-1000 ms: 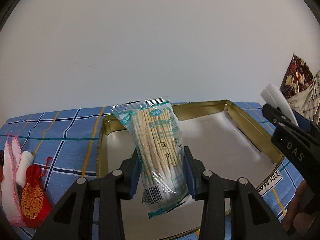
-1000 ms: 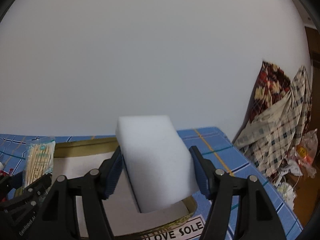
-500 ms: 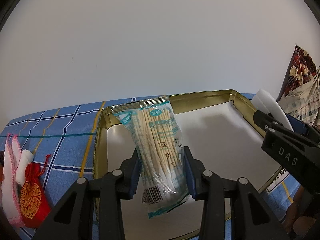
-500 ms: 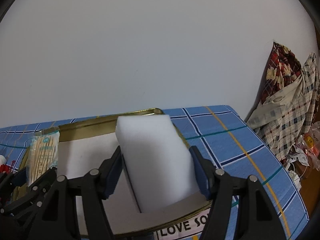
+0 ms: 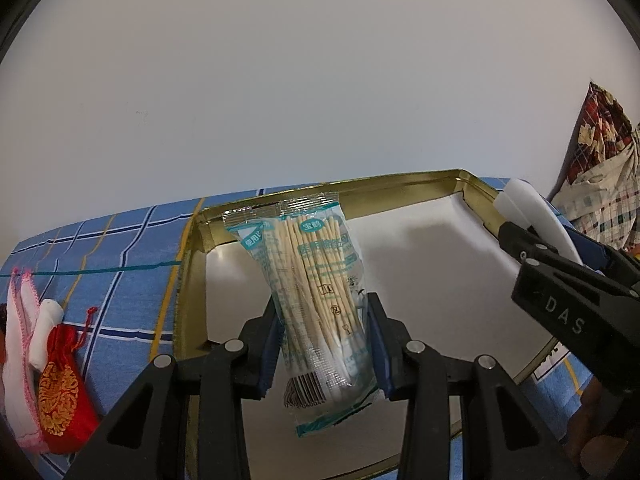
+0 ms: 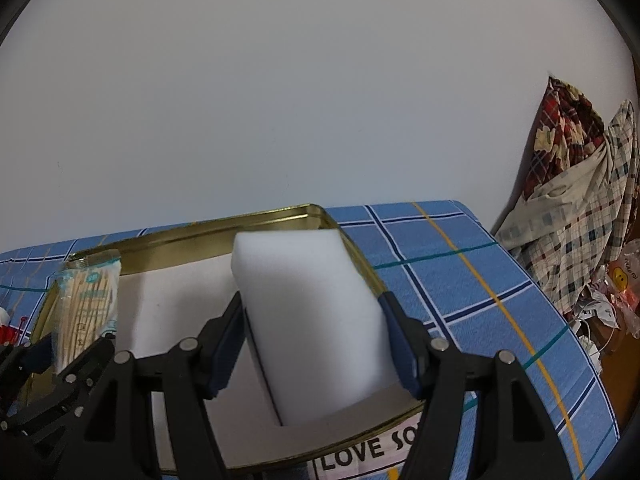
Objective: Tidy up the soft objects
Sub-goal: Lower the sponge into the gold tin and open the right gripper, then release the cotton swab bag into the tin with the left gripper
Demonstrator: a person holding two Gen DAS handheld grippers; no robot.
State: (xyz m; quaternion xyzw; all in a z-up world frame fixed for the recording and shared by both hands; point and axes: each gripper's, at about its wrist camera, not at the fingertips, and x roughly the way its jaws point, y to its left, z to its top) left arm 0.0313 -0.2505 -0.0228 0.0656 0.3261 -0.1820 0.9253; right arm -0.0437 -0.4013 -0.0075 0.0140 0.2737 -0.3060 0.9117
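The left gripper (image 5: 322, 344) is closed partway on a clear packet of cotton swabs (image 5: 316, 292); both blue pads press the packet's lower half. The packet stands nearly upright, top leaning slightly left, and is held over the white floor of a gold-rimmed tin tray (image 5: 404, 184). Its barcode end hangs below the pads; whether that end touches the tray floor cannot be determined from this angle.

The right gripper (image 6: 314, 346) is closed on a white sponge block (image 6: 304, 312), wider than the packet, with a pad on each long side. The block is tilted, top edge away from the camera, and sits over the right part of the same tray (image 6: 224, 236), near the right wall. The tray's front wall carries a label reading "LOVE SO".

In the left wrist view the right gripper (image 5: 540, 240) enters from the right edge.

The tray rests on a blue plaid cloth (image 6: 472, 280). Left of the tray on the cloth lie a red embroidered pouch (image 5: 60, 396), a white roll (image 5: 46, 332) and a pink-edged white cloth (image 5: 16, 340), grouped together. Plaid fabric (image 6: 580, 208) is piled beyond the right end.
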